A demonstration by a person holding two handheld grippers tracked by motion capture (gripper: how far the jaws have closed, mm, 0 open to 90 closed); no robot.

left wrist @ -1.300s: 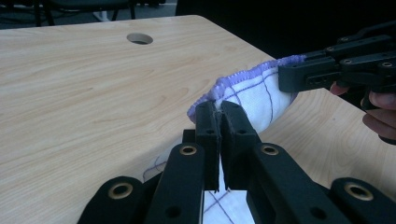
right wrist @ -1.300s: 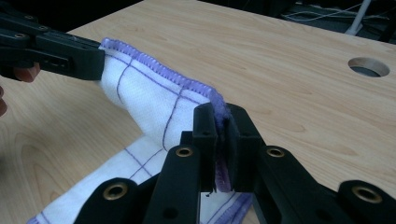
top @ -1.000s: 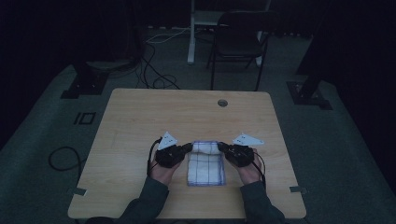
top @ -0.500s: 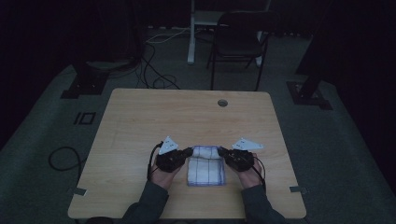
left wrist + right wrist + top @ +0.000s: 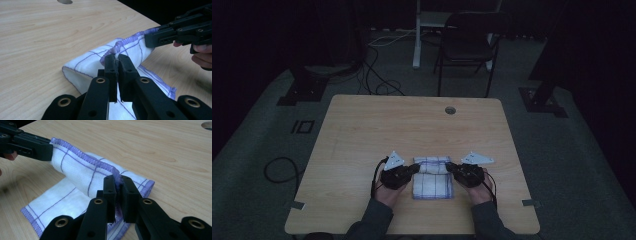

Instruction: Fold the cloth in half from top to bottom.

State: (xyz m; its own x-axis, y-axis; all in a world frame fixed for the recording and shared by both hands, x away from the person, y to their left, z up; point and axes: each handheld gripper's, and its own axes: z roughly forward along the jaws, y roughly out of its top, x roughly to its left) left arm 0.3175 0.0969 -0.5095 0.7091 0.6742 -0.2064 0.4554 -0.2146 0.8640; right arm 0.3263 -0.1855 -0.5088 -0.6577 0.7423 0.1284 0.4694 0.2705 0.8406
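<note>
A round cable hole (image 5: 450, 110) was seen far on the light wooden table (image 5: 362, 130), well apart. The white cloth with purple lines (image 5: 432, 178) lay near the front edge, its lifted hem running left to right. The left gripper (image 5: 413, 168) and right gripper (image 5: 451, 167) were clamped on that hem.

The room is being kept dim. A light wooden table (image 5: 412, 125) is being shown on grey floor (image 5: 572, 165). Beyond its far edge a dark chair (image 5: 467, 45) is standing, and cables (image 5: 377, 75) are lying near.
</note>
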